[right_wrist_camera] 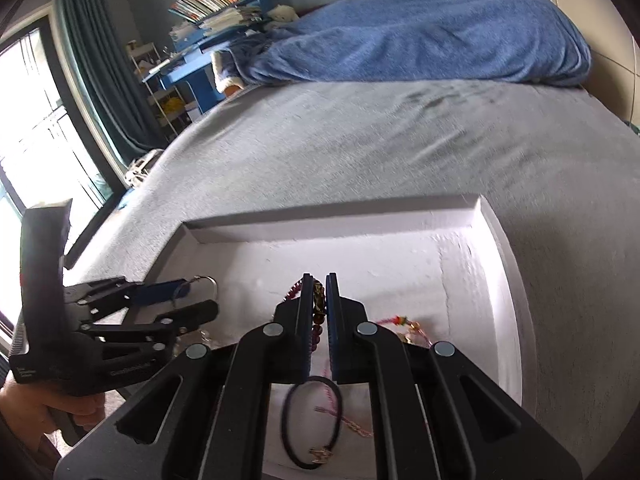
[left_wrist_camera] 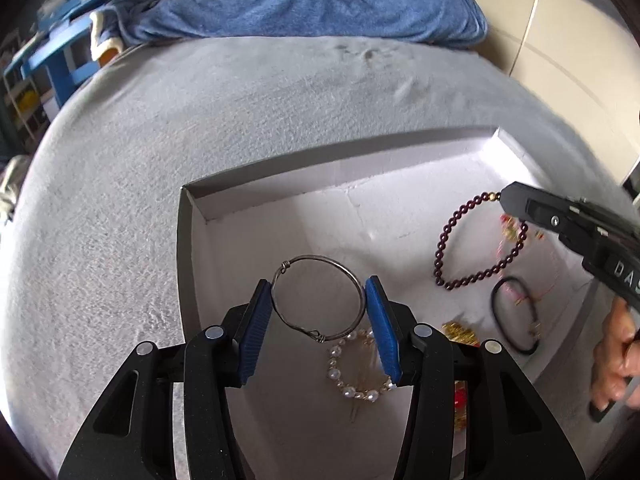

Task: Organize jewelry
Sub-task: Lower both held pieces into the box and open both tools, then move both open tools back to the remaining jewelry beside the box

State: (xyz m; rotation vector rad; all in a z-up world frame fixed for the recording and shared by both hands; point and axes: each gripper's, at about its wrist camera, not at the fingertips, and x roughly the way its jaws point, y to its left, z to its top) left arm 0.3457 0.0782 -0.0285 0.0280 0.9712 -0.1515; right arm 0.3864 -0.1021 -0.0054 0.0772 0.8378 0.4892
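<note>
My left gripper (left_wrist_camera: 319,300) is shut on a silver wire bangle (left_wrist_camera: 318,266) and holds it above the left part of a white foam tray (left_wrist_camera: 280,178). A pearl bracelet (left_wrist_camera: 358,376) lies under it. My right gripper (right_wrist_camera: 319,288) is shut on a dark red bead bracelet (left_wrist_camera: 460,248), which hangs from its tip over the right part of the tray; the beads show between its pads (right_wrist_camera: 318,326). A black cord bracelet (right_wrist_camera: 310,420) lies on the tray below.
The tray (right_wrist_camera: 500,264) sits on a grey bed (left_wrist_camera: 180,120) with a blue blanket (left_wrist_camera: 320,0) at the far end. Gold and pink pieces (left_wrist_camera: 460,334) lie in the tray's right part. A window (right_wrist_camera: 36,128) and blue shelves (right_wrist_camera: 200,60) are at the left.
</note>
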